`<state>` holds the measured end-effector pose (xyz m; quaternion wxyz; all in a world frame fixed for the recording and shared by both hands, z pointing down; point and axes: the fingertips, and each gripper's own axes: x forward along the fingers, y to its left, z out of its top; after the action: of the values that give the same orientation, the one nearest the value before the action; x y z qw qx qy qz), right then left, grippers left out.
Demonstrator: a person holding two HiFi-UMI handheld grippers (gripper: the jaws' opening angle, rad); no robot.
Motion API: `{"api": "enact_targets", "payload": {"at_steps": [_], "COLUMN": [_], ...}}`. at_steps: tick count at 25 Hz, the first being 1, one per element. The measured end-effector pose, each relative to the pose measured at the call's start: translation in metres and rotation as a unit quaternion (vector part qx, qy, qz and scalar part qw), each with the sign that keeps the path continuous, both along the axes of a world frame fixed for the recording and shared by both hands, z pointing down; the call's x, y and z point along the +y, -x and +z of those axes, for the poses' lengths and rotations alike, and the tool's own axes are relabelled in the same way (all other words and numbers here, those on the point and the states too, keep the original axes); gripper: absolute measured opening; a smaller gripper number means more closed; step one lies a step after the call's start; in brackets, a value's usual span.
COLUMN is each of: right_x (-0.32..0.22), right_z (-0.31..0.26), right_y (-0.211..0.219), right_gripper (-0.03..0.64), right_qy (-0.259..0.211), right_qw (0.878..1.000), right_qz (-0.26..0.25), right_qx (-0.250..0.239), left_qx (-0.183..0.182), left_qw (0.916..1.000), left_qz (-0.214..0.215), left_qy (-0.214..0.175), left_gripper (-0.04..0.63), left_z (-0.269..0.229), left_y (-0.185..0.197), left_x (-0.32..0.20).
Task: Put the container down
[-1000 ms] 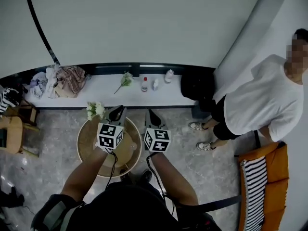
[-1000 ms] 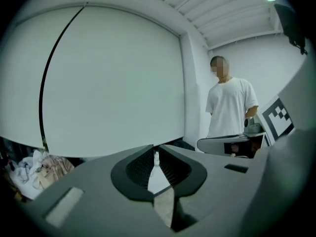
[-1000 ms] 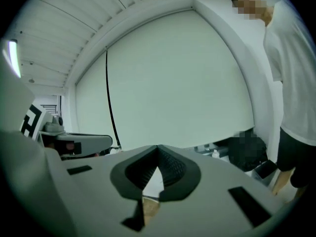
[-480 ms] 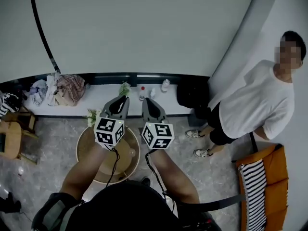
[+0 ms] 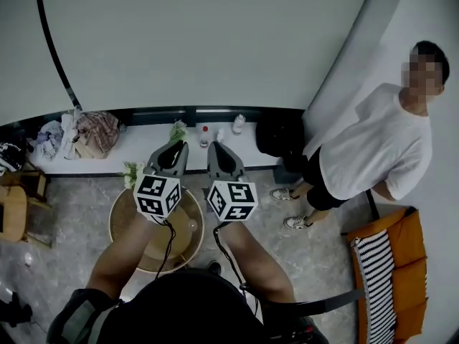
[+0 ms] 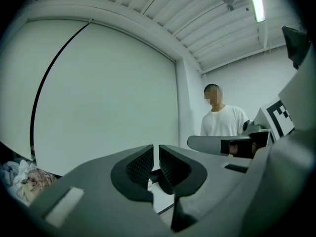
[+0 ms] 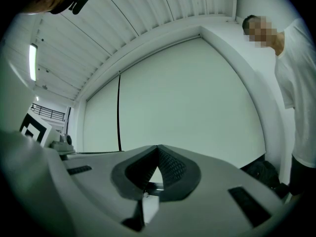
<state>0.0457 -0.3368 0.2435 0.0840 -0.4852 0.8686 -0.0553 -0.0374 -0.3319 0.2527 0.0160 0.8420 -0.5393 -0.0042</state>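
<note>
Since the left gripper (image 6: 156, 151) and right gripper (image 7: 157, 149) both hold their fingers together on nothing, the container (image 5: 192, 226) seems already down — perhaps that faint shape on the round table (image 5: 125, 221), lower left.

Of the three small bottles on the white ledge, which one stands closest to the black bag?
The rightmost bottle, next to the black bag. The other two bottles stand farther left on the white ledge.

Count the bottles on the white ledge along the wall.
3, all on the white ledge: a red-capped bottle, a small bottle just right of it, and a white bottle farthest right. Others may be hidden.
</note>
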Motion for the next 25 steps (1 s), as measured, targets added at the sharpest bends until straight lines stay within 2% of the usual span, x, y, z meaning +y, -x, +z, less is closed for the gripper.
{"api": "enact_targets", "payload": {"at_steps": [9,25], "right_x": [-0.006,-0.015], "right_z": [0.018,0.03], "right_y": [0.003,0.013], "right_gripper": [0.002,0.002], "right_qy": [0.035,0.047], "right_qw": [0.999,0.999], "right_qz": [0.0,0.001], "right_qx": [-0.018,-0.015], "left_qx": [0.002,0.008], "left_qw": [0.9999,0.9997], "left_qz": [0.003,0.006], "left_qy": [0.011,0.021], "left_gripper": [0.035,0.035], "left_z": [0.01,0.022], "left_y": [0.004,0.012], "left_x": [-0.001,-0.012]}}
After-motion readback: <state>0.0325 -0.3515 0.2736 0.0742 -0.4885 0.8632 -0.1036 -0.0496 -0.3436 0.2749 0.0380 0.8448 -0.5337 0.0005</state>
